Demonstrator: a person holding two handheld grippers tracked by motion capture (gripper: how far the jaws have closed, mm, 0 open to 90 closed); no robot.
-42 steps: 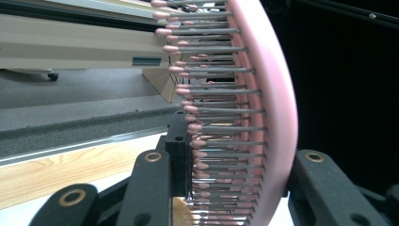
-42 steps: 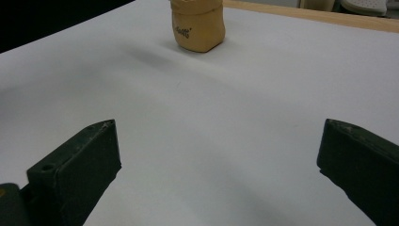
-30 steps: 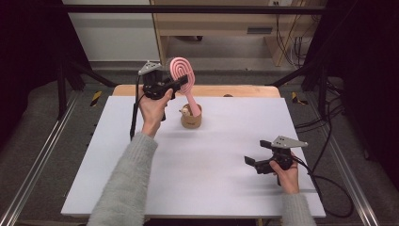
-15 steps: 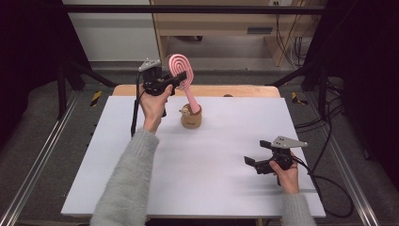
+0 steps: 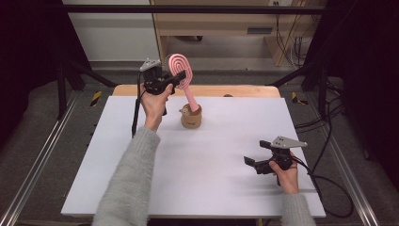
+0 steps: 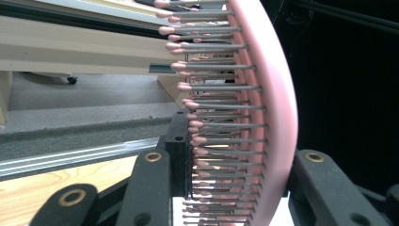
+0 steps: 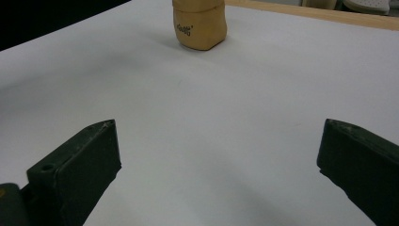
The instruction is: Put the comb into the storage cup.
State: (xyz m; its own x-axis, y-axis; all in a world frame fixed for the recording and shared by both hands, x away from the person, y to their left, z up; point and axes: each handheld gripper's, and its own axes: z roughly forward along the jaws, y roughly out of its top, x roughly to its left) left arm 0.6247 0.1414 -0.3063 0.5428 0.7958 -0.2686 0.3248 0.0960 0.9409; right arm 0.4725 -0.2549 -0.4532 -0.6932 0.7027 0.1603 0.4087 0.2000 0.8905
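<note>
The left gripper (image 5: 175, 81) has its jaws clamped on the head of the pink brush (image 5: 181, 73), one jaw against the bristles and the other behind the curved back, as the left gripper view shows. The brush (image 6: 263, 117) stands tilted, its handle running down into the tan holder (image 5: 191, 117) near the far middle of the counter (image 5: 211, 188). From the high view I cannot quite tell whether the handle tip sits at the bottom of the holder or hangs free just inside its mouth.

My reading is that the work is at a mid point: the brush is firmly gripped and joined with the holder, but it is neither let go to rest there nor lifted clear. What is left is either a release or a straight pull upward, with the holder likely to tip if the handle drags on its rim.

The right gripper (image 5: 263, 165) rests low on the near right of the counter, jaws wide apart and empty, pointing toward the holder (image 7: 199, 23) well away from it.

Count: one brush, one holder, two grippers.
</note>
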